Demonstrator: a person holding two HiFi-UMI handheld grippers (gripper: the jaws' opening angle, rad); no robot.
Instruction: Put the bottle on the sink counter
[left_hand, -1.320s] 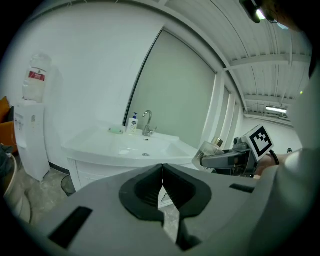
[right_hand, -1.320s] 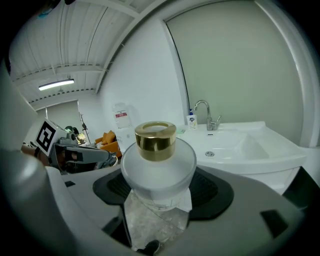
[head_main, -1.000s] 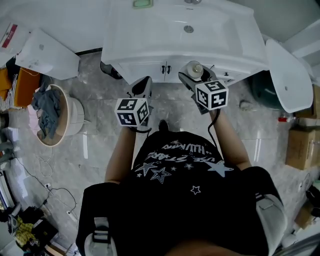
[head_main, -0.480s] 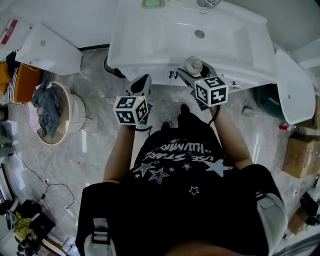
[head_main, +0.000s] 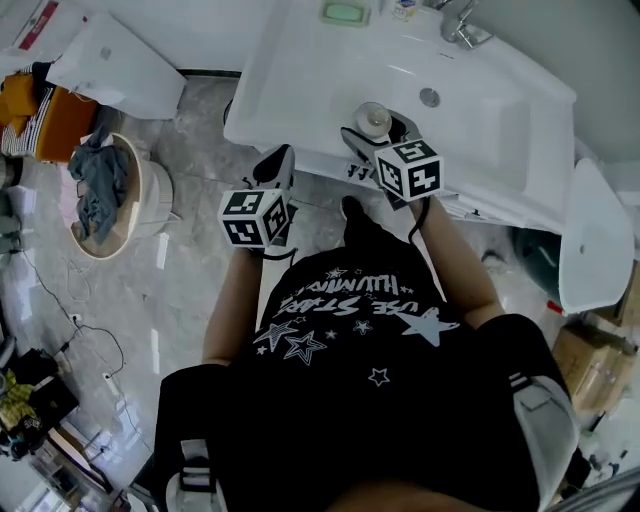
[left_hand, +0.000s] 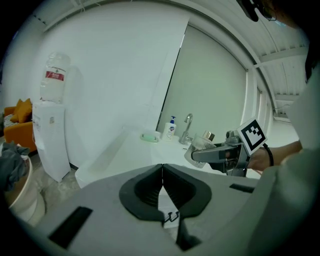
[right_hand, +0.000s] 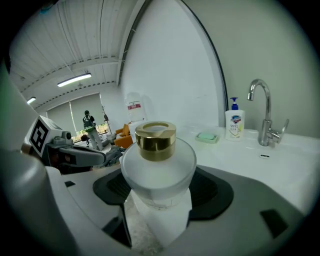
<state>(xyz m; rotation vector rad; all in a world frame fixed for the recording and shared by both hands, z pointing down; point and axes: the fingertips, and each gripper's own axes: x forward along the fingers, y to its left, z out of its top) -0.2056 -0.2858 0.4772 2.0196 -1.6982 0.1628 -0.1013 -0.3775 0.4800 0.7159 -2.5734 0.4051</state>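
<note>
Head view: The right gripper (head_main: 378, 133) is clamped on the bottle (head_main: 374, 119). The bottle stands upright over the front strip of the sink counter (head_main: 300, 80). The left gripper (head_main: 279, 166) sits off the counter's front edge, above the floor.

Left gripper view: The left gripper's jaws are pressed together with nothing between them, and they face the counter's front. A soap dish (left_hand: 150, 136), a soap dispenser (left_hand: 171, 127) and a faucet (left_hand: 187, 127) stand along the counter's back edge.

Right gripper view: Both jaws bear on the sides of the frosted bottle body, with the gold cap (right_hand: 155, 140) uppermost. This view does not show whether the bottle's base touches the counter.
</note>
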